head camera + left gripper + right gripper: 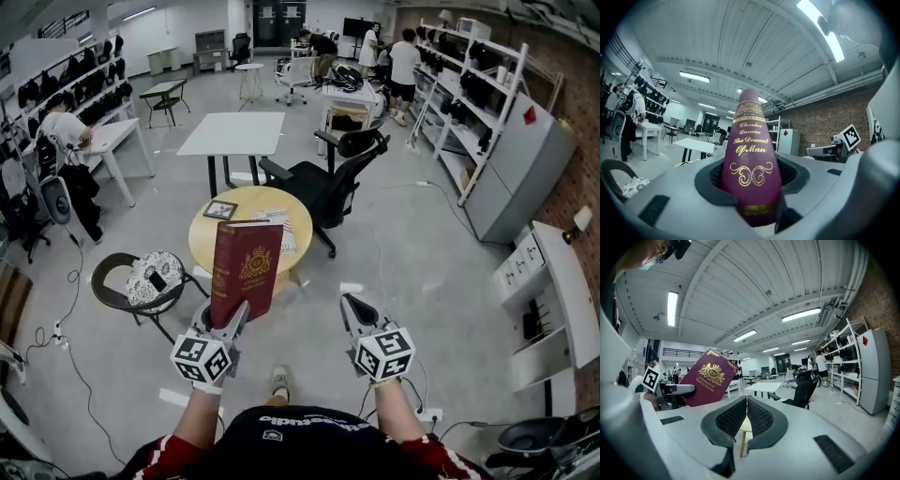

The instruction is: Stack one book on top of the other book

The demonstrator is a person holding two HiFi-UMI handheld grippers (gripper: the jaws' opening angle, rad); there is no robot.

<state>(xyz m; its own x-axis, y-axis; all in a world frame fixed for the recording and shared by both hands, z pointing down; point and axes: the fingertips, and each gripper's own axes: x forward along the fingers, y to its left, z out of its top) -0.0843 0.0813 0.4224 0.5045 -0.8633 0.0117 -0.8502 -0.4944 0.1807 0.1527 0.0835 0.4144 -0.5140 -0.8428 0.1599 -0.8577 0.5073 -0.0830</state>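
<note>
A maroon hardback book with gold print stands upright, clamped by its lower edge in my left gripper. In the left gripper view its spine fills the gap between the two pads, which press on both sides. My right gripper is to the right of it, empty, and in the right gripper view its pads meet with nothing between them. The maroon book's cover shows at the left of that view. Ahead, a round yellow table carries a pale book and a small dark-framed item.
A black office chair stands right of the round table. A low chair with a patterned cushion is at its left. A white table lies beyond. A white cabinet and shelves line the right wall. People stand at the back.
</note>
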